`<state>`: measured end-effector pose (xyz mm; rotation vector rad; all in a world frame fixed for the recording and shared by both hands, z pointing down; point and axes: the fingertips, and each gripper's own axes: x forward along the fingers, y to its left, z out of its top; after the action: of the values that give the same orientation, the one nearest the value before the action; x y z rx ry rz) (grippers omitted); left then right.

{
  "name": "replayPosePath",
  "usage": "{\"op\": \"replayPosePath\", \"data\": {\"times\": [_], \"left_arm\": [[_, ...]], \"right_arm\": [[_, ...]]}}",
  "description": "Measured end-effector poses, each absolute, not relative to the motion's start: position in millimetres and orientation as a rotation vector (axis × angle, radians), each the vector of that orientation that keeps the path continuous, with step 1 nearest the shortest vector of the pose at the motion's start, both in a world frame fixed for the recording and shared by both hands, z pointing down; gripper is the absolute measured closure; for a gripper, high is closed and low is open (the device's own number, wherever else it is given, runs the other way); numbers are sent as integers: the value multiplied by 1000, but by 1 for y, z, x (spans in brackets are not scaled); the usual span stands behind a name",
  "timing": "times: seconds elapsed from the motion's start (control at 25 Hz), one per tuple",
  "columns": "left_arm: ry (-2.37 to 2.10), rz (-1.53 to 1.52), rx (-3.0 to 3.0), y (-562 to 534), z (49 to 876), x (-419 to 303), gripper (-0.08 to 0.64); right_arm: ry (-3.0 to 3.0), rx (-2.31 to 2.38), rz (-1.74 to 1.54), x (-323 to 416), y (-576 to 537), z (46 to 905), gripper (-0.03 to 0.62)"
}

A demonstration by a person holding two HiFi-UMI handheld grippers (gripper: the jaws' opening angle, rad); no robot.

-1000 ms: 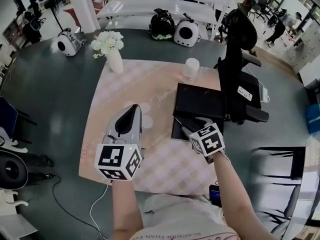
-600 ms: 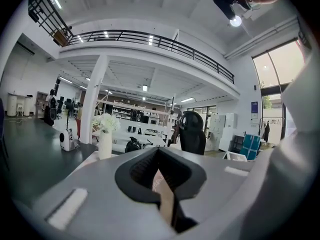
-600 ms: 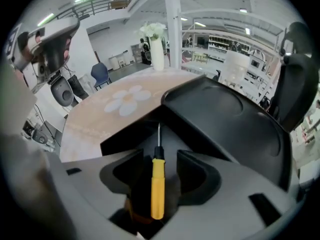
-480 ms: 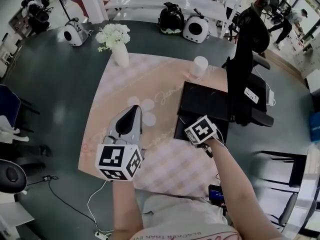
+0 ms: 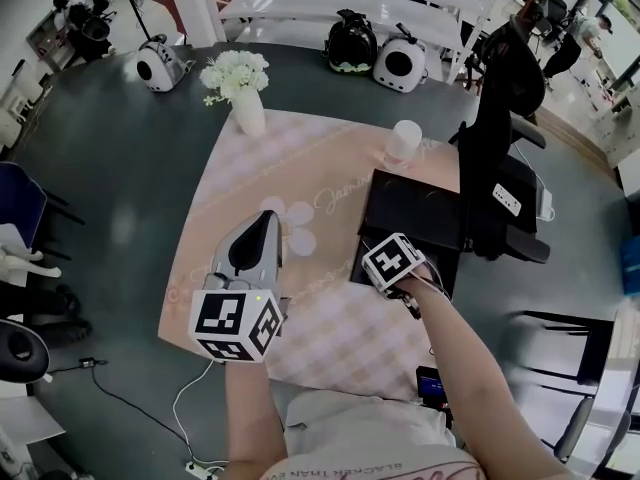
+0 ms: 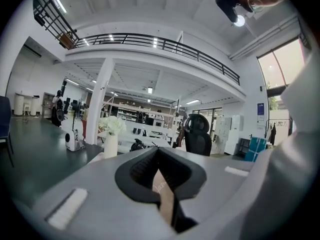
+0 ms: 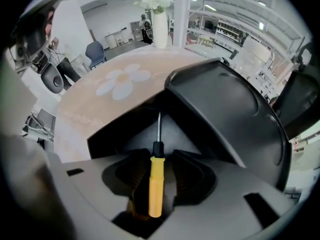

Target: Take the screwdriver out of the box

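Observation:
A black box [image 5: 412, 211] stands open on the pink checked tablecloth [image 5: 255, 178], its lid [image 7: 227, 109] raised at the back. A screwdriver [image 7: 155, 184] with a yellow handle and thin metal shaft lies inside on the box's grey floor. My right gripper [image 5: 388, 271] points steeply down into the box, its marker cube on top. In the right gripper view the handle lies between the two closing jaws of the right gripper [image 7: 159, 178], with a small gap at each side. My left gripper [image 5: 266, 220] hovers over the cloth left of the box, jaws together and holding nothing.
A white vase of flowers [image 5: 245, 98] stands at the cloth's far left corner, a white cup [image 5: 404, 140] behind the box. A black office chair [image 5: 500, 158] is close to the box's right. Two pet carriers [image 5: 375, 53] sit on the floor beyond.
My right gripper has sunk into the box and tipped steeply downward, so its cube now faces up. The left gripper has stayed in place.

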<state>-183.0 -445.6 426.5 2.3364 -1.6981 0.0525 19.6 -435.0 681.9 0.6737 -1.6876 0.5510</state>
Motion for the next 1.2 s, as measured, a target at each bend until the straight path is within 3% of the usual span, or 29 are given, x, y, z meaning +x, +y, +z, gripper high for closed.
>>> {"op": "replayPosePath", "data": {"times": [0.08, 0.48, 1.2], "left_arm": [[-1707, 51, 2333, -445, 425, -184, 549], [-1735, 37, 2325, -437, 416, -188, 549], [-1720, 1, 2492, -410, 360, -140, 549]], "right_arm": [[-1707, 687, 511, 19, -442, 679, 508], [-1773, 741, 572, 22, -433, 670, 509], [-1944, 880, 429, 33, -428, 581, 509]]}}
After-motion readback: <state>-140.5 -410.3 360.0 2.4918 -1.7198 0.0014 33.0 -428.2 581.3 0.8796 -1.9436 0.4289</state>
